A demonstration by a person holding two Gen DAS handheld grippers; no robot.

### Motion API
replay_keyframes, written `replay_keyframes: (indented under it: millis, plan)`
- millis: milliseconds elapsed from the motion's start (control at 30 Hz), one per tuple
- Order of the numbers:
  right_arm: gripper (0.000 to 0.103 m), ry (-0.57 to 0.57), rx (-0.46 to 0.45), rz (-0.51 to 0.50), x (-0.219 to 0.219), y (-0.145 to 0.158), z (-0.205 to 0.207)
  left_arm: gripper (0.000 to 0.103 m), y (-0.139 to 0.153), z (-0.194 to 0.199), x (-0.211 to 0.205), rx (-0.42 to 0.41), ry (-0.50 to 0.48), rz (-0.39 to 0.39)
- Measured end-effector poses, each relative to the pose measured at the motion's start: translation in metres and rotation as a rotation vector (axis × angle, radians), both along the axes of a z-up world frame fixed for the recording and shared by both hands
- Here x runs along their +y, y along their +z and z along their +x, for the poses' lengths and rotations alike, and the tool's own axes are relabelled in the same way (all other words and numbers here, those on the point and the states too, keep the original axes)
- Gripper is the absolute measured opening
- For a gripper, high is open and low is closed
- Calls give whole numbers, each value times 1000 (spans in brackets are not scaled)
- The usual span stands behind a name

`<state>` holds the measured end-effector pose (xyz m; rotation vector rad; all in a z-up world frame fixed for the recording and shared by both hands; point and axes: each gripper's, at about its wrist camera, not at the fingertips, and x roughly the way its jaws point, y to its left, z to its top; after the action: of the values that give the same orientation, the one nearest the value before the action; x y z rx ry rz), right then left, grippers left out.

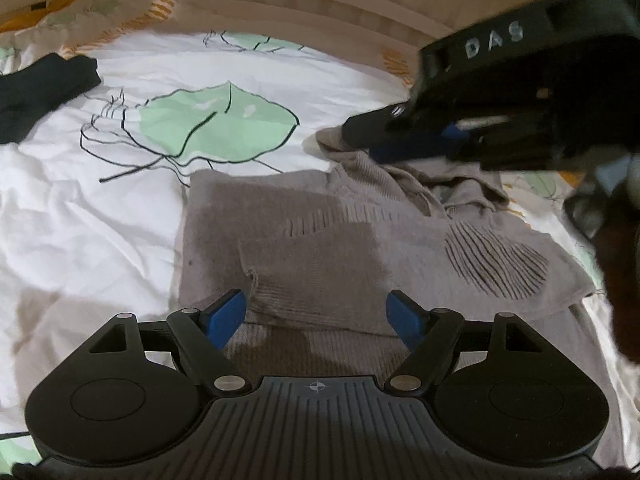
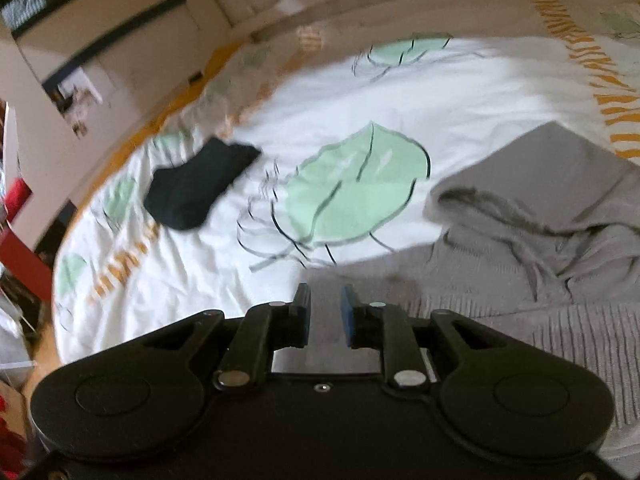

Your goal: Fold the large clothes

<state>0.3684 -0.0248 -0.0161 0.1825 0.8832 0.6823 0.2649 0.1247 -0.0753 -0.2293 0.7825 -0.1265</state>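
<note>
Open bedsheet (image 1: 100, 208) left of grey sweater (image 1: 304, 248); black garment (image 1: 36, 92) (far left) only obstacle.

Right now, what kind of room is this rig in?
Likely a bedroom: the grey sweater lies on a bed with a leaf-print duvet cover, a wooden bed frame behind it, and a black garment nearby.

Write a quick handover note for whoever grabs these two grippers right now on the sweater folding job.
Left gripper: open, jaws wide, hovering over the near edge of the grey knit sweater, gripping nothing.
Right gripper: jaws slightly apart, nothing between them, over the sweater's far side by the bunched part.
Sweater lies on the leaf-print duvet. Its left part is folded flat; the right part is still crumpled.
A dark garment lies apart on the duvet, untouched.
Left to do: straighten the bunched side, finish the folds.
</note>
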Motion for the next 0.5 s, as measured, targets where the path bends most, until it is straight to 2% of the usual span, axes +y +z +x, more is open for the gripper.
replay_keyframes:
  millis: [100, 233, 367, 433, 500]
  plan:
    - [52, 4, -11, -14, -7, -6, -2, 76, -2, 0, 1, 4, 3, -8]
    - [53, -26, -52, -31, -35, -8, -5, 76, -3, 0, 3, -10, 10, -30]
    - [54, -90, -82, -72, -90, -10, -12, 76, -4, 1, -1, -27, 5, -28]
    - [59, -135, -83, -93, -123, -14, -18, 76, -4, 2, -2, -32, 8, -13]
    - [60, -181, -82, -109, -155, -20, -26, 76, -5, 3, -2, -31, 19, -7]
